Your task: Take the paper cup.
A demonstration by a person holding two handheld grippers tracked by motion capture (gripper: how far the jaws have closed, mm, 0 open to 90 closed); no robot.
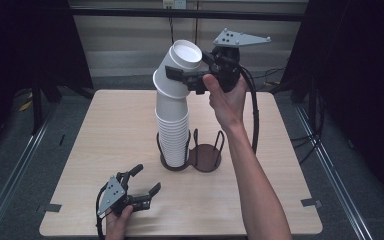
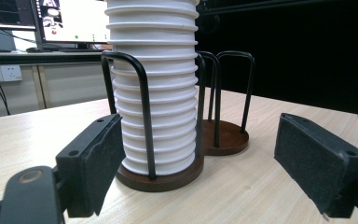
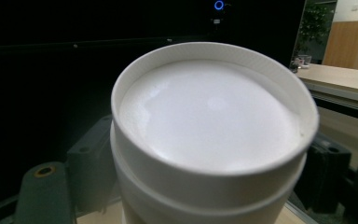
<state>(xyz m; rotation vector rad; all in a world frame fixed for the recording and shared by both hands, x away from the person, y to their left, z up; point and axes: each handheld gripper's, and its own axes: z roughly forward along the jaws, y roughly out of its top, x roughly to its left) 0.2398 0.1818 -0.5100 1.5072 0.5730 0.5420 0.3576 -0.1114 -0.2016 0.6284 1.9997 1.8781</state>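
A tall stack of upturned white paper cups [image 1: 172, 135] stands in the left ring of a black wire holder [image 1: 205, 157] at mid-table. My right gripper [image 1: 177, 70] is shut on the top cups [image 1: 180, 62], which are tilted and lifted off the stack's head. In the right gripper view the cup's base [image 3: 209, 116] faces the camera with a jaw at each side. Near the front left of the table my left gripper [image 1: 146, 179] rests open with nothing between its jaws. From the left gripper view the stack [image 2: 156, 93] stands a short way ahead of the open pads [image 2: 100, 158].
The holder's right ring has a bare brown base [image 2: 228, 137] with wire loops around it. The wooden table [image 1: 105, 125] has bare room on all sides of the holder. Dark curtains flank the table, and a desk with monitors [image 2: 70, 21] stands beyond.
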